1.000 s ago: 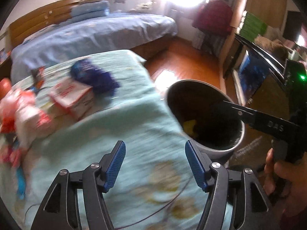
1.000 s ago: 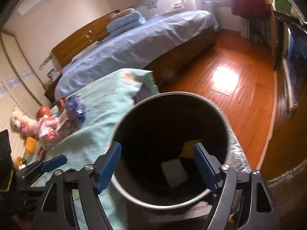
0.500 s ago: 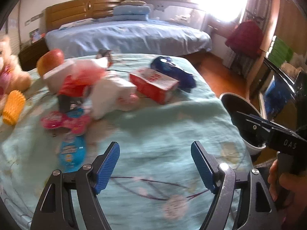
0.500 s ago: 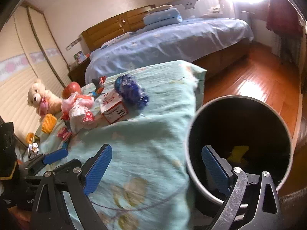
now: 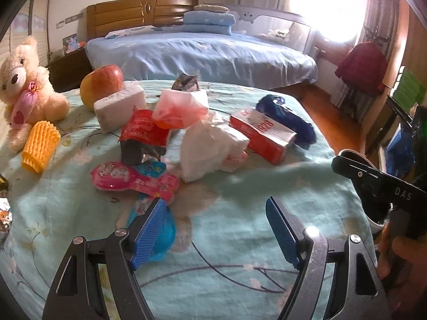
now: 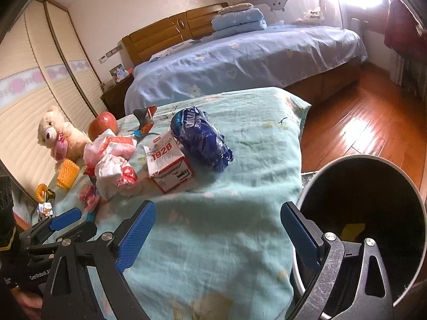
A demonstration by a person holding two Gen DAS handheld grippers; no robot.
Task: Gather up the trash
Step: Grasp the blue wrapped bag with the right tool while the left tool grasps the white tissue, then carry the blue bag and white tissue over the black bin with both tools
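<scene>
A: Grippers?
B: Left gripper (image 5: 216,230), blue ribbed pads spread, nothing between them, over the mint-green floral bedspread (image 5: 240,261). Right gripper (image 6: 217,236), likewise spread and bare, one finger over the bedspread edge, the other before the bin rim. Both have just been opening.
A: Trash?
B: Clustered mid-bedspread: red-and-white printed carton (image 5: 263,136), crumpled dark-blue foil wrapper (image 6: 201,138) just beside it, white crumpled tissue pack (image 5: 212,149), pink plastic bag (image 5: 181,109), pink-and-blue flat packet (image 5: 133,177).
A: Bin?
B: Round grey metal bin (image 6: 411,186) beside the bed, a yellow scrap (image 6: 352,230) inside, possibly paper.
A: Other items?
B: Cream teddy bear (image 5: 24,88), red-yellow apple (image 5: 101,82).
</scene>
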